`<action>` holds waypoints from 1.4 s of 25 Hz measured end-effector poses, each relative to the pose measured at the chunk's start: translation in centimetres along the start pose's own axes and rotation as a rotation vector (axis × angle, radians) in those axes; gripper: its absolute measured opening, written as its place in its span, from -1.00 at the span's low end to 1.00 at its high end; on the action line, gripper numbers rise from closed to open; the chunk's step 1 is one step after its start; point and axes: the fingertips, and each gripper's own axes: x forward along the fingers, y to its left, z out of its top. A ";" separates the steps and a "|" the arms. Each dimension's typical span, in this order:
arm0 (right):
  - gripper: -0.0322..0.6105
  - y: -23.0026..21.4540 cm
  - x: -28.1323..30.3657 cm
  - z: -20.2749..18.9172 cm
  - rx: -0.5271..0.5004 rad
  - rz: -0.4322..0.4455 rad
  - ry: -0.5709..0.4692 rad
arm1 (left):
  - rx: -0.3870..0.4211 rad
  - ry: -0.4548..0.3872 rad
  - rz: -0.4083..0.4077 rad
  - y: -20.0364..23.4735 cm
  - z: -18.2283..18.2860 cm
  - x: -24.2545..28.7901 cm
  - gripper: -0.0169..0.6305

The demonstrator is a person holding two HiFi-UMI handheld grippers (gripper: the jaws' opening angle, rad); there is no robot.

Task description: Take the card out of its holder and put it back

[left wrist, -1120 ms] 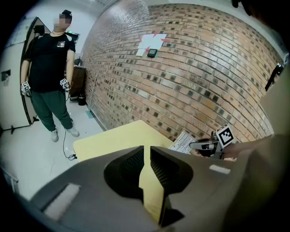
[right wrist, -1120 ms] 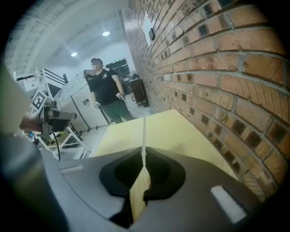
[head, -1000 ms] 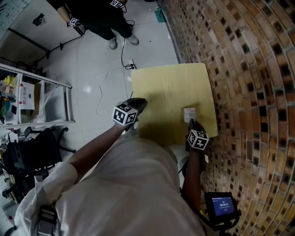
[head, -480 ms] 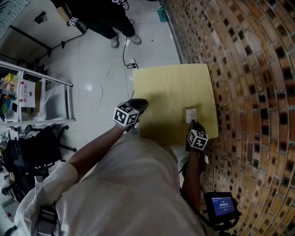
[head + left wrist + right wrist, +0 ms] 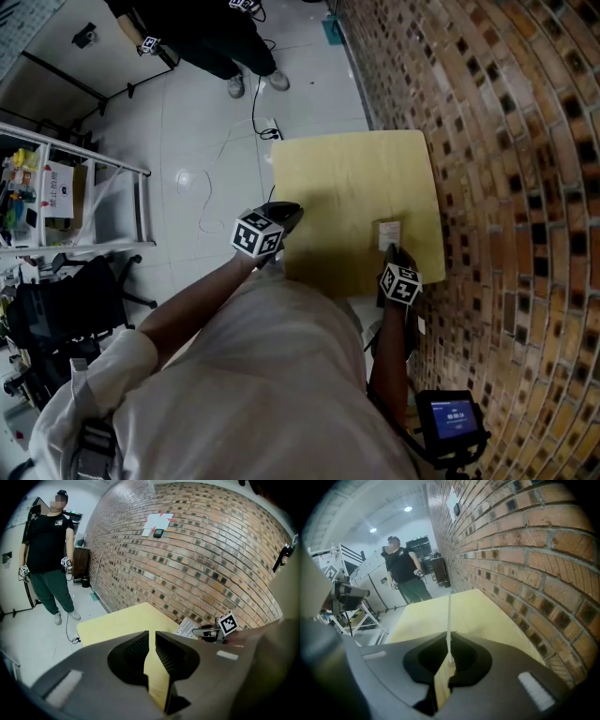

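The right gripper (image 5: 450, 658) has its 2 jaws pressed together on the card (image 5: 449, 620). In the right gripper view the card shows edge-on as 1 thin white line. It rises from the pinch point and runs straight ahead along the line of the jaws, over the yellow table (image 5: 483, 611). In the head view the same card shows as a small pale rectangle with print on it. It sits directly beyond the right gripper's tips, on the right side of the table, close to the brick wall (image 5: 506, 141). Only its near edge is in the grip, and the rest reaches toward the far side of the table. I cannot tell whether its far end touches the tabletop (nor can I tell a holder apart from the card itself).

The left gripper (image 5: 152, 637) has its 2 jaws a narrow slit apart. Nothing is between them, and only the yellow tabletop shows through the gap. It hangs at the table's near left edge, well apart from the card. In its own view the card lies off to the right of its jaws, just in front of the right gripper.

A second person (image 5: 202, 37) stands on the pale floor beyond the table, with a marker cube at each hand.
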 end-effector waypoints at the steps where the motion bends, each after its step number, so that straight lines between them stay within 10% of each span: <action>1: -0.85 0.0 0.1 -0.1 0.000 -0.001 0.002 | 0.000 0.001 0.001 0.0 0.0 0.0 -0.76; 35: -0.85 -0.7 3.2 -2.3 0.025 0.002 0.041 | 0.009 0.014 0.029 0.5 0.2 -0.5 -0.76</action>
